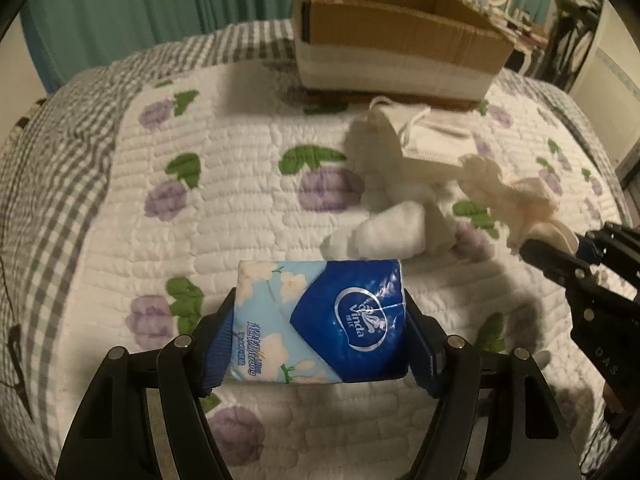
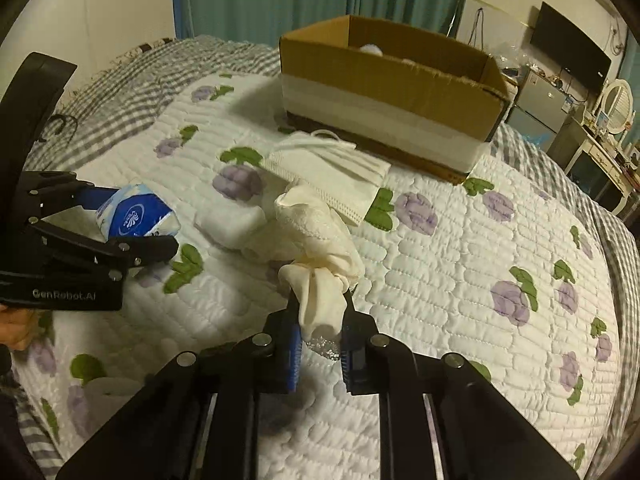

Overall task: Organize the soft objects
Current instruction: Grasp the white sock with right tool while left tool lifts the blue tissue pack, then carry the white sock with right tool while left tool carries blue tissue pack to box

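A blue and white tissue pack (image 1: 320, 320) sits between the blue pads of my left gripper (image 1: 320, 308), which is shut on it just above the quilt. The same pack (image 2: 136, 216) shows at the left of the right wrist view, held by the left gripper (image 2: 160, 236). My right gripper (image 2: 320, 300) is shut on one end of a cream lace cloth (image 2: 320, 232), whose other end trails on the bed. That cloth (image 1: 504, 192) and the right gripper (image 1: 536, 248) appear at the right of the left wrist view. An open cardboard box (image 2: 384, 92) stands behind.
White face masks (image 2: 336, 168) lie in front of the box, and a white cotton roll (image 2: 232, 220) lies beside the cloth. All rest on a floral quilt (image 2: 460, 264) on a bed. Something white (image 2: 370, 49) lies inside the box. Furniture stands at the far right.
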The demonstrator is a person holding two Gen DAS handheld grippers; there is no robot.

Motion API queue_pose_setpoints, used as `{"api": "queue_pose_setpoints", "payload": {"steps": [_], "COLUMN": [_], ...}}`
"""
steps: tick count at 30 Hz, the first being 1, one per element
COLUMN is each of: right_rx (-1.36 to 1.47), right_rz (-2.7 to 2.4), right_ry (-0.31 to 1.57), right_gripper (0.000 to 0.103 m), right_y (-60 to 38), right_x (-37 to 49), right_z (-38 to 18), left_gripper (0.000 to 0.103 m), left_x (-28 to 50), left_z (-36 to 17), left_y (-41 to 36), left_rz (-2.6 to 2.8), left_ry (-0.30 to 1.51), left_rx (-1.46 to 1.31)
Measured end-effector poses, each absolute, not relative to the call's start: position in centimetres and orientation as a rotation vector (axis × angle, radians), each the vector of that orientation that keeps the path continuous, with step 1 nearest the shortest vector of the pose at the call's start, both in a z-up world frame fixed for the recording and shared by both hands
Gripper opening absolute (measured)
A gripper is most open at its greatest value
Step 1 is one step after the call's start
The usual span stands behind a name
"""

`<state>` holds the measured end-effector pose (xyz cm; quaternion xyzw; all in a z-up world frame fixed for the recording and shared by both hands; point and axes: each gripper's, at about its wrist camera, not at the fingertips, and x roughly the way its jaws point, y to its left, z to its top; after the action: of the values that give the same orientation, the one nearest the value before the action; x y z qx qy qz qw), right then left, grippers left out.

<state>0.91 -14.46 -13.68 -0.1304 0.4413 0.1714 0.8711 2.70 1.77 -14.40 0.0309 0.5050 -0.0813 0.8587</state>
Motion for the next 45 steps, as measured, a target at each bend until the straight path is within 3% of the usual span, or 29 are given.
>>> {"api": "queue_pose_setpoints", "payload": {"steps": [11, 32, 45], "right_rx": [-0.240, -0.202, -0.207], "right_rz": [0.316, 0.290, 0.276], "right_ry": [0.770, 0.450, 0.297], "right_gripper": [0.015, 0.015, 0.015], "right_y": [-14.8, -15.9, -16.0], "right_x": [-1.7, -6.3, -5.3], "right_z": [-8.0, 6.2, 11.8], "left_gripper": [0.072, 0.072, 0.072], "left_x": [1.4, -1.9, 0.8], "left_z": [-9.5, 5.1, 9.4], "left_y": [3.3, 3.1, 2.7], "left_rz": [-0.148, -0.134, -0.163], "left_ry": [0.945, 0.523, 0.427], "left_rx": [0.042, 0.041, -0.011]}}
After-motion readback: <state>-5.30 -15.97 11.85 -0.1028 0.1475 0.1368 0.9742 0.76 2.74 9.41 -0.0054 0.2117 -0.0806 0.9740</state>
